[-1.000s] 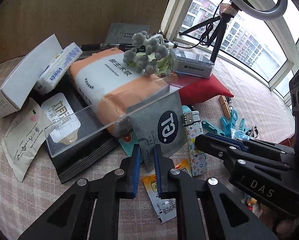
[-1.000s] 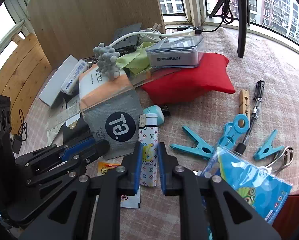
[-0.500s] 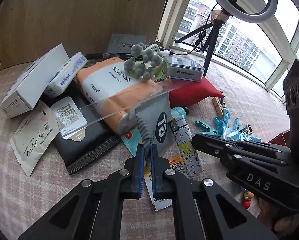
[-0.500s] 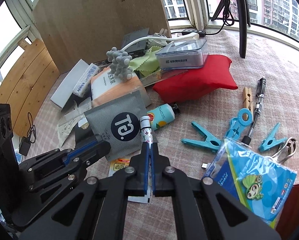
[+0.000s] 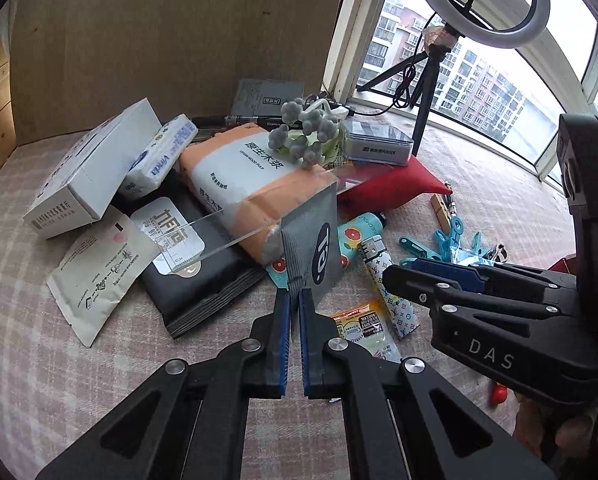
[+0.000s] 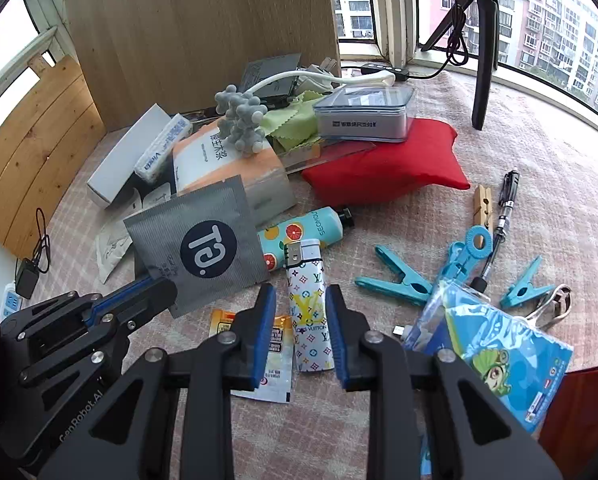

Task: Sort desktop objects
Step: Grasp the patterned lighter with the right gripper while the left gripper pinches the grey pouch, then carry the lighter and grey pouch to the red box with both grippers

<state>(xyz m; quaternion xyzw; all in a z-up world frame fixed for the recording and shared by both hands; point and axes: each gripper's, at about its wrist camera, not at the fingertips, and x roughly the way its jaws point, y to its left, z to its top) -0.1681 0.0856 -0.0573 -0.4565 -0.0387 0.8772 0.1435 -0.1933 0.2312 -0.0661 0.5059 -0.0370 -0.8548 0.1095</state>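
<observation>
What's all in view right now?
pouch: 1, grey, front centre, corner pinched
lighter: 1, white patterned, right of pouch
tube: 1, teal, behind lighter
clips: 3, teal, right of lighter
pen: 1, black, far right
peg: 1, wooden, beside pen
cushion: 1, red, behind tube
case: 1, grey, over cushion
tissue pack: 1, orange-white, behind pouch
box: 1, white, far left
packet: 1, blue, front right
left tool: 1, black, shut on pouch
right tool: 1, black, jaws opening, lighter between them

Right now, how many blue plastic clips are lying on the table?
3. One clip lies right of the patterned lighter, one with a ring end beside it, one farther right. Others may hide under the blue packet.
</observation>
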